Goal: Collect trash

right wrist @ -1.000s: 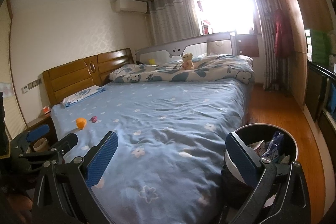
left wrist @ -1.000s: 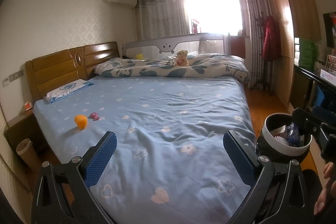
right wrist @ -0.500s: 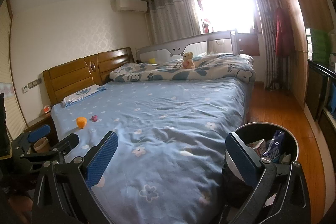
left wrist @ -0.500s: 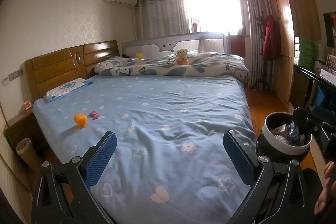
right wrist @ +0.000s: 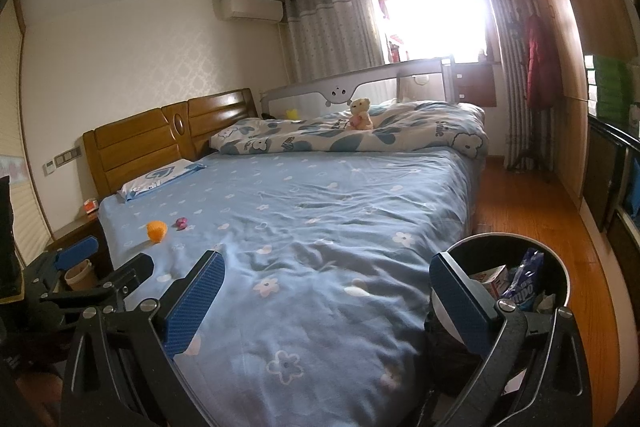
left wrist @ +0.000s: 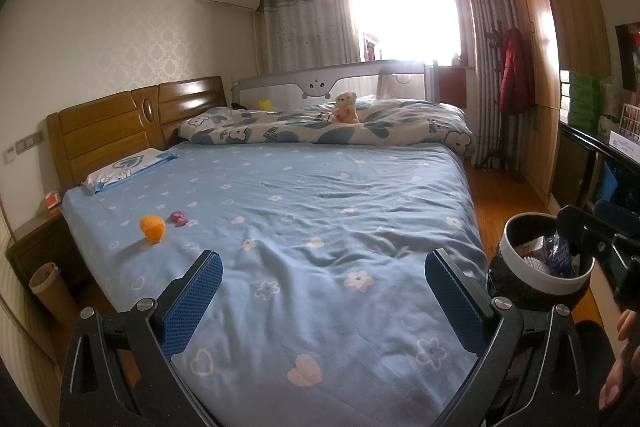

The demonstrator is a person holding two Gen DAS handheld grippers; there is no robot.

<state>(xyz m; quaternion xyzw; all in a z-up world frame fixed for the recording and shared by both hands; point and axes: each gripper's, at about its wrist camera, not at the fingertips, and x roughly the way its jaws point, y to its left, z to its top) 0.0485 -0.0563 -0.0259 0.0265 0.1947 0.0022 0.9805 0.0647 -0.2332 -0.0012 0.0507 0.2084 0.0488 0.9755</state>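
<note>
An orange crumpled piece of trash and a small pink scrap lie on the blue bed sheet near its left side; they also show in the right wrist view as the orange piece and pink scrap. A round black-and-white trash bin with wrappers inside stands on the floor at the bed's right; it also shows in the right wrist view. My left gripper is open and empty over the bed's foot. My right gripper is open and empty beside the bin.
A folded duvet with a teddy bear lies at the far side. A pillow is by the wooden headboard. A nightstand and beige cup-shaped bin stand left. A wardrobe lines the right wall.
Both views have shifted slightly; the left gripper has risen a little. Both grippers stay open and empty.
</note>
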